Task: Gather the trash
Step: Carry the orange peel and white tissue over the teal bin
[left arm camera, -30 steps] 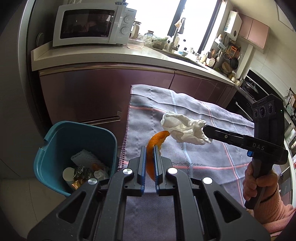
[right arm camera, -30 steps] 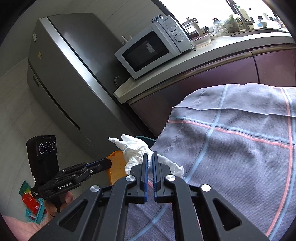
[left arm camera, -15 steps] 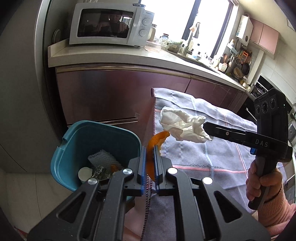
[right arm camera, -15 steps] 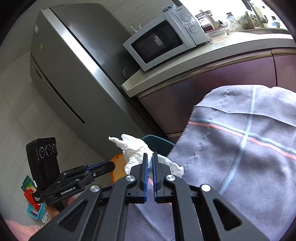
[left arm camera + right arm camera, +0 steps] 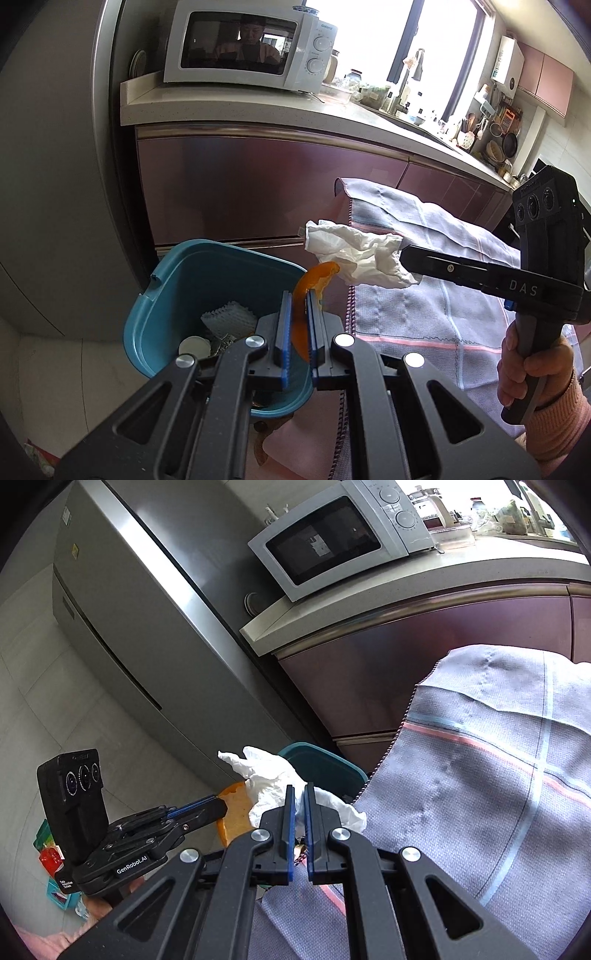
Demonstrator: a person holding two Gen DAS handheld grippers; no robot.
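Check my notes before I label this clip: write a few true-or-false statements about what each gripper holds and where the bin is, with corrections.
1. The left gripper is shut on an orange peel. True.
2. The right gripper holds a plastic bottle. False: it is shut on a crumpled white tissue.
3. The teal bin is empty. False: trash already lies inside it.
4. A microwave stands on the counter. True.
5. The bin sits on the checked cloth. False: it stands beside and below the cloth's edge.
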